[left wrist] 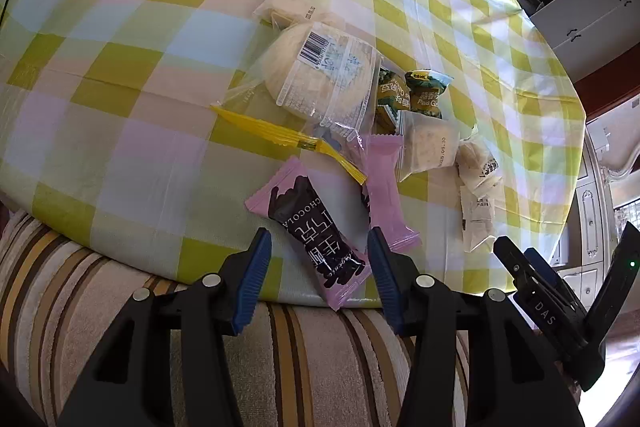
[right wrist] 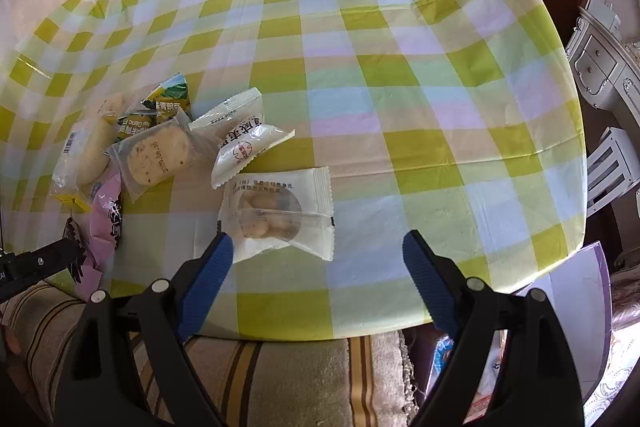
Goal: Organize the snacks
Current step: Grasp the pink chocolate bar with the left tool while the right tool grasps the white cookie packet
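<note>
Where left shows chocolate (left wrist: 316, 239), right biscuit (right wrist: 276, 215).

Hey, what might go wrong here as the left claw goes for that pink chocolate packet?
The pink chocolate packet overhangs the checked tablecloth edge, so a nudge from the left claw may drop it. Its neighbour, the plain pink wrapper, lies close and could get pinched too.

Snack pile (right wrist: 152, 143) left; bare tablecloth (right wrist: 400, 87) right.
</note>
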The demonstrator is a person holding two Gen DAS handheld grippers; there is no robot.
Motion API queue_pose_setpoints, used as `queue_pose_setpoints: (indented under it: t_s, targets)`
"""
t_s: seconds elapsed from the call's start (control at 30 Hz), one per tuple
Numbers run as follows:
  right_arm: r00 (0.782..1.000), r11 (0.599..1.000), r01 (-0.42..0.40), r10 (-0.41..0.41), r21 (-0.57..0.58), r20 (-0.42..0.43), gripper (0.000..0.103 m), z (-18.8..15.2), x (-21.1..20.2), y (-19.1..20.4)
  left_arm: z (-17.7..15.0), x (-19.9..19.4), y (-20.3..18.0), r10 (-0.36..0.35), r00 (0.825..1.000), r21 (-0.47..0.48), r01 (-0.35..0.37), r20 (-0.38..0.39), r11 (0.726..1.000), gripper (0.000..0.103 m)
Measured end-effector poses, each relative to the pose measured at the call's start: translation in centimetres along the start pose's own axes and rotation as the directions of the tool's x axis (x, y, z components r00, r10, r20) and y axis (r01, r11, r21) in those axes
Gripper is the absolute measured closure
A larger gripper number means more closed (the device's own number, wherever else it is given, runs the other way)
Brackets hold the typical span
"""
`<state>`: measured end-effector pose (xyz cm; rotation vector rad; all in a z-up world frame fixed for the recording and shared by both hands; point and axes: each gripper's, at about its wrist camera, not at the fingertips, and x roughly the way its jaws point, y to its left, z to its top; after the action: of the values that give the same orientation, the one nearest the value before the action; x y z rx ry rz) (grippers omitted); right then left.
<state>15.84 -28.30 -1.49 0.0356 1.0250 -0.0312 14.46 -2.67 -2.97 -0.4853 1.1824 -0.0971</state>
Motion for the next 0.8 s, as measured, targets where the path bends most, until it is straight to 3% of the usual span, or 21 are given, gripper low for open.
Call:
queue_pose_setpoints:
  t_s: [0.33, 0.57, 0.67, 0.73, 0.8]
  targets:
    - [1.0, 1.0, -0.025, 0.025, -0.009, -0.019, 0.017, 1.3, 2.1, 0.9, 0.3, 0.9, -0.6, 0.045, 0.999, 0.033, -0.045, -0.002, 0.998, 0.058]
    - [0.995, 0.999, -0.053, 0.052, -0.013, -0.08, 0.017, 1.3, 4.1, 1.2, 0.5, 1.3, -1.2, 0.09, 0.996, 0.075, -0.091, 0.016, 0.993, 0.071]
    - [0.995, 0.998, -0.06, 0.058, -0.017, -0.08, 0.018, 1.2, 4.4, 1.4, 0.5, 1.5, -1.3, 0.093, 0.996, 0.083, -0.094, 0.015, 0.992, 0.082]
    - [0.996, 0.998, -0.056, 0.054, -0.022, -0.073, 0.024, 1.1, 4.4, 1.5, 0.4, 1.5, -1.3, 0.094, 0.995, 0.085, -0.095, 0.019, 0.992, 0.084]
    - [0.997, 0.998, -0.055, 0.053, -0.026, -0.063, 0.037, 1.1, 4.2, 1.6, 0.4, 1.4, -1.2, 0.09, 0.996, 0.085, -0.092, 0.019, 0.992, 0.084]
